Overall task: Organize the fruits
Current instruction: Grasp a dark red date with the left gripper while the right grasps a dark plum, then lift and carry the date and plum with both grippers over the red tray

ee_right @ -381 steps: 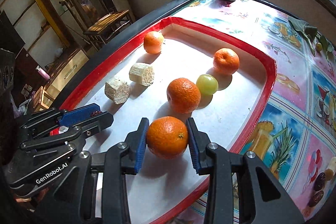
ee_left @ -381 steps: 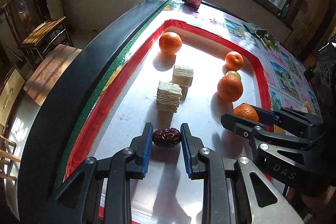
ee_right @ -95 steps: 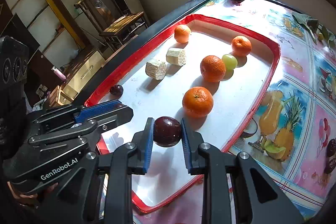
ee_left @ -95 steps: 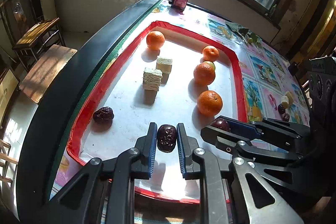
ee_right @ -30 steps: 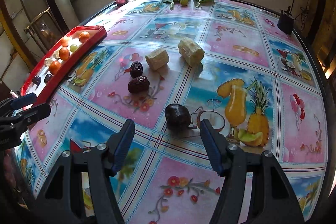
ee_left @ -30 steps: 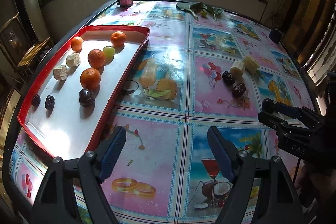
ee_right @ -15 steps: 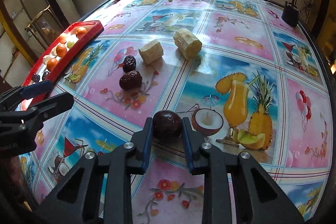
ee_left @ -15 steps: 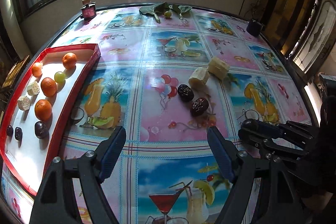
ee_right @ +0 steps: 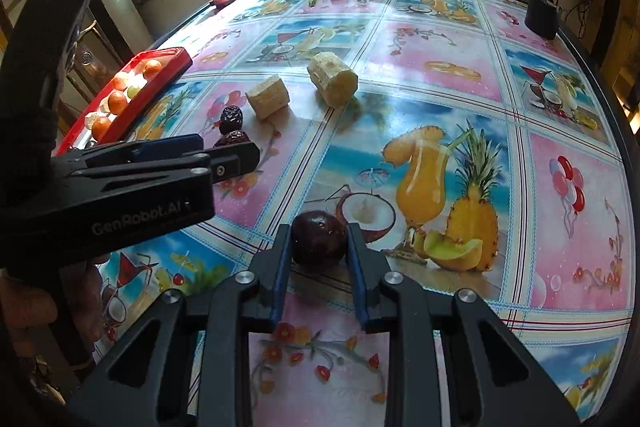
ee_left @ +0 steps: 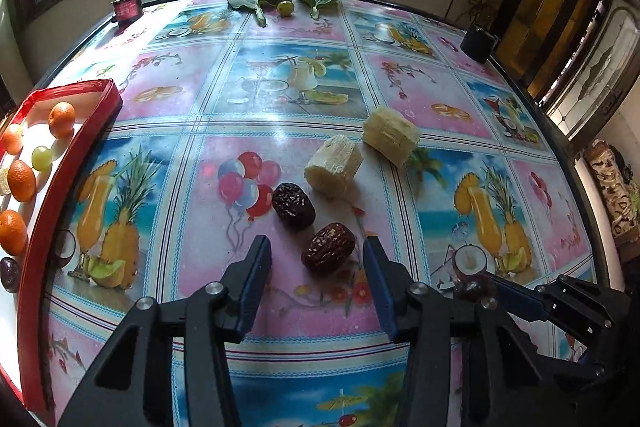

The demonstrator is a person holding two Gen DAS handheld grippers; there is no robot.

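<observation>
A wrinkled brown date (ee_left: pixel 328 254) lies on the printed tablecloth between the fingers of my left gripper (ee_left: pixel 316 242). Its jaws are closing, with a gap still showing on both sides of the date. A second, darker date (ee_left: pixel 293 205) lies just beyond it. My right gripper (ee_right: pixel 319 239) is shut on a round dark purple fruit (ee_right: pixel 319 233) that rests on the cloth. From the left wrist view that right gripper (ee_left: pixel 486 287) shows at the lower right. The red tray (ee_left: pixel 76 155) at the far left holds several oranges and a green grape (ee_left: pixel 41 155).
Two pale sugarcane pieces (ee_left: pixel 334 165) (ee_left: pixel 391 135) lie beyond the dates. A small red bottle (ee_left: pixel 127 5), green leaves with a small fruit (ee_left: pixel 285 1) and a black holder (ee_left: pixel 478 41) stand near the table's far edge. The table rim curves along the right.
My left gripper has travelled from the tray side over to the dates and narrowed around the nearer one. The right gripper closed on the dark purple fruit and has stayed there.
</observation>
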